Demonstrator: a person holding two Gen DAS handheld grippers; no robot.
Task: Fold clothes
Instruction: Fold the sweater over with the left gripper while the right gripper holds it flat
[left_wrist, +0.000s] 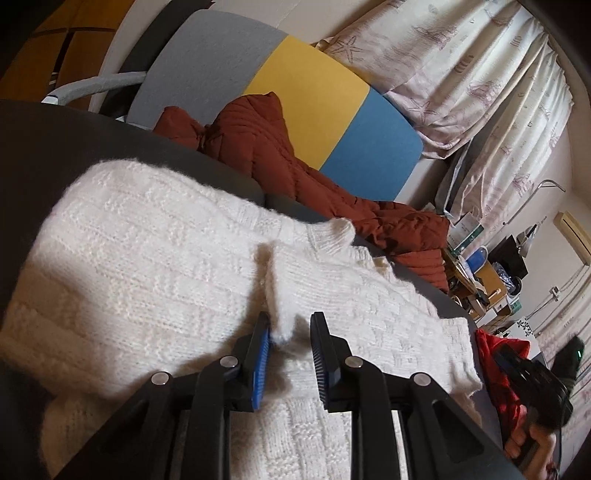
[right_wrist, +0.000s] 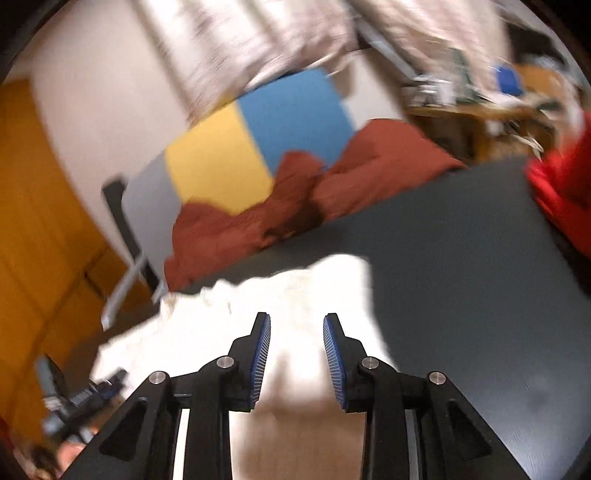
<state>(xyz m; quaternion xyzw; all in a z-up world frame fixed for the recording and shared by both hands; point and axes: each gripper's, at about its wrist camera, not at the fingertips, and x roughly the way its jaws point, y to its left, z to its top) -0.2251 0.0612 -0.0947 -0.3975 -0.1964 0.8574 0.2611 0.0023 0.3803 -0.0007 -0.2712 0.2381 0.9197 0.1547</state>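
A white knitted sweater (left_wrist: 147, 258) lies spread on the dark table (left_wrist: 55, 147). A raised ribbed tip of it (left_wrist: 282, 314) stands between the jaws of my left gripper (left_wrist: 290, 326). It brushes the left blue pad, with a clear gap to the other pad, so this gripper is open. The right wrist view is blurred by motion. There my right gripper (right_wrist: 297, 332) hangs open above the sweater (right_wrist: 258, 314), nothing between its pads. A hand (left_wrist: 524, 439) holds the right tool at the sweater's far right edge.
A rust-brown quilted jacket (left_wrist: 280, 162) is heaped along the table's far edge. A red garment (left_wrist: 495, 373) lies at the right end. Behind stand a grey, yellow and blue panel (left_wrist: 310, 96), patterned curtains (left_wrist: 461, 74) and a cluttered desk (left_wrist: 480, 273).
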